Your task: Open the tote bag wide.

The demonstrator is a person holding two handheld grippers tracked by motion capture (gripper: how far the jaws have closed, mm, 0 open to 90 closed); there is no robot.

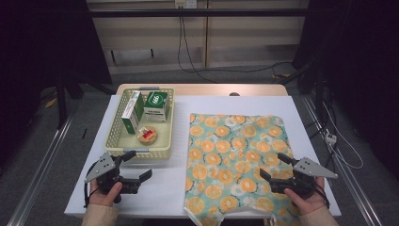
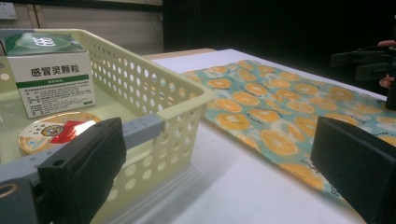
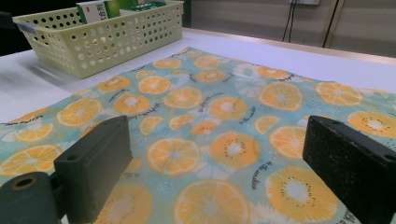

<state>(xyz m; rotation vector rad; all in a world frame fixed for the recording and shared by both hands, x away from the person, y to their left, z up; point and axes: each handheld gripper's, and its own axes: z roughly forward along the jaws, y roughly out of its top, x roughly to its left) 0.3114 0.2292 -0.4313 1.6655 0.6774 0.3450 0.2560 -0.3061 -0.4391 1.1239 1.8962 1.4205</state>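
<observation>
The basket sits at the table's left, holding two green-and-white boxes and a round tin. The left gripper hovers just beside its near rim, jaws spread and empty. Farther right, the right gripper hovers over the orange-print cloth, jaws likewise released.

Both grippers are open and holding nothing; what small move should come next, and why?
Probably lower the right gripper onto the orange-print cloth lying flat beneath it; its jaws stand open just above the near right part, while the left gripper sits beside the basket.
</observation>
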